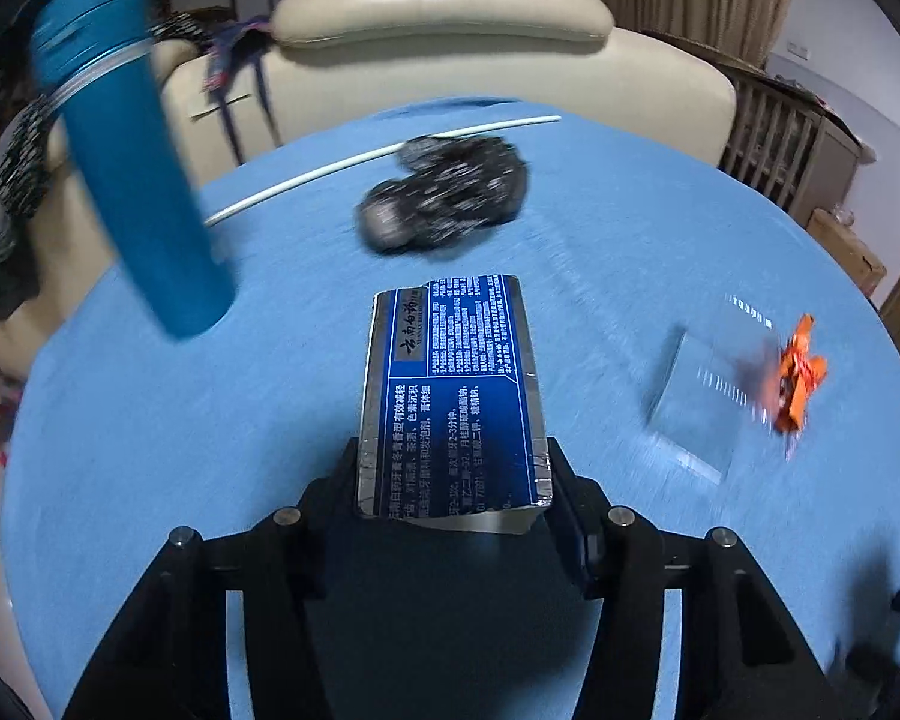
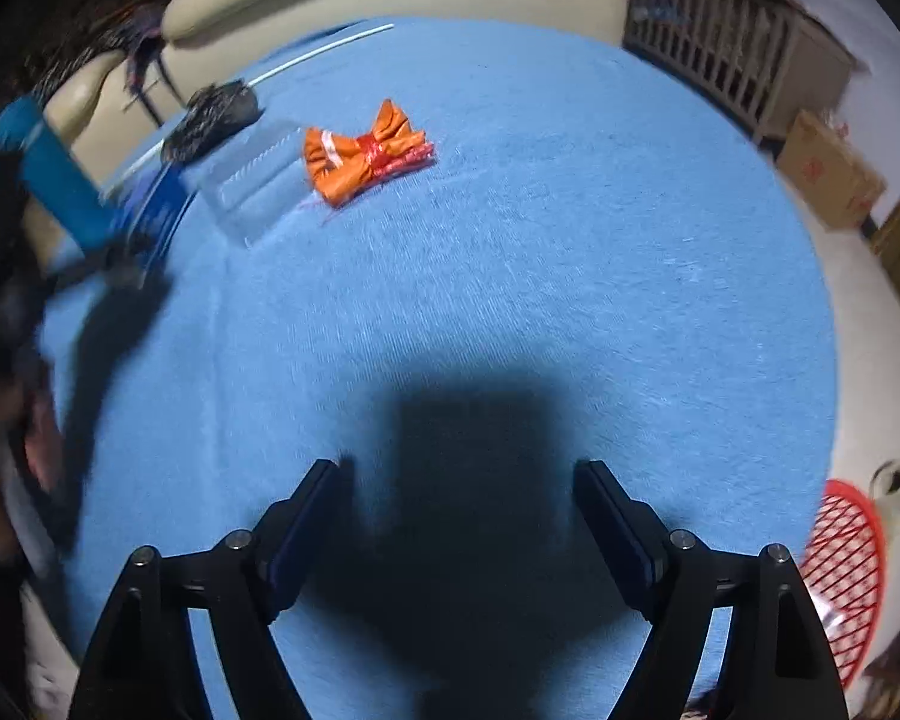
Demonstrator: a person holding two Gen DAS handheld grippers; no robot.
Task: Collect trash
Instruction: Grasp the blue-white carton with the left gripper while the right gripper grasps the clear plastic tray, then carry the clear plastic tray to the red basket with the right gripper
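While the left tool (image 1: 453, 480) pinches the blue box (image 1: 450, 384) by its near end, light crushable card I'd say, the right tool (image 2: 456, 516) hangs spread; the orange wrapper (image 2: 363, 156) lies at 11 o'clock on the worktop (image 2: 570, 270).

Dim room light from above; my right gripper (image 2: 456, 480) casts a hard shadow on the cloth (image 2: 570, 240). Motion blur smears things, and edges bend and darken.

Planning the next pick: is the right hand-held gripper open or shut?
Open. The right hand-held gripper has its jaws spread wide, with only blue tablecloth between them.
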